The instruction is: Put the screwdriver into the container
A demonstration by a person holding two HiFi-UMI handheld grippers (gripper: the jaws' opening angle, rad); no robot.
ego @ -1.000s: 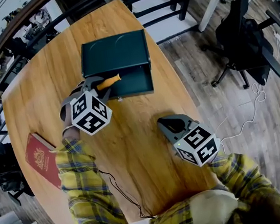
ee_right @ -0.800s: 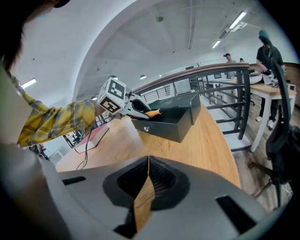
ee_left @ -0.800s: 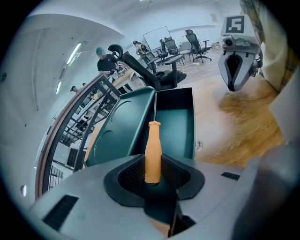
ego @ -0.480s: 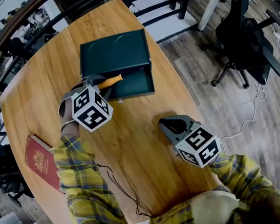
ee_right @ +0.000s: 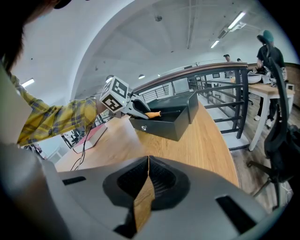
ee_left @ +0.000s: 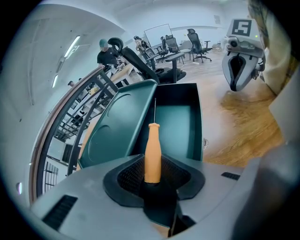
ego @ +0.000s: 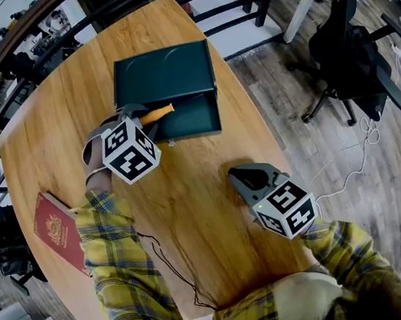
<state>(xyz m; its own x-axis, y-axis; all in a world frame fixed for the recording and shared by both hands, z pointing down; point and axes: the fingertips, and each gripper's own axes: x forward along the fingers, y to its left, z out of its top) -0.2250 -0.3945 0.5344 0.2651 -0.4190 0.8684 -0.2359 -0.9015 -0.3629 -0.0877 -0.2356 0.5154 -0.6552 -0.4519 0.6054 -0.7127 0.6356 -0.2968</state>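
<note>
So the left gripper (ee_left: pixel 152 177) is clamped tight on the orange handle of the screwdriver (ee_left: pixel 152 151). The handle sticks straight out from between the jaws, and the thin metal shaft points into the open dark green box (ee_left: pixel 174 123). The screwdriver is up over the box's open compartment, not lying in it; whether the tip touches the bottom I honestly can't tell. The box lid (ego: pixel 165 75) is flipped back on the far side, and there's a little keyhole on the front wall (ee_right: pixel 144 127). The right gripper (ee_right: pixel 147 174) has its jaws pressed together at the tips with nothing in them, just a sliver of wood showing through the gap lower down. It hangs over the near right part of the round wooden table (ego: pixel 191 201), well apart from the box and the other gripper. Further out, a red book (ego: pixel 57 230) lies near the table's left edge, a thin black cable (ego: pixel 173 273) runs along the near side, and a black office chair (ego: pixel 348 53) stands on the floor off to the right.
</note>
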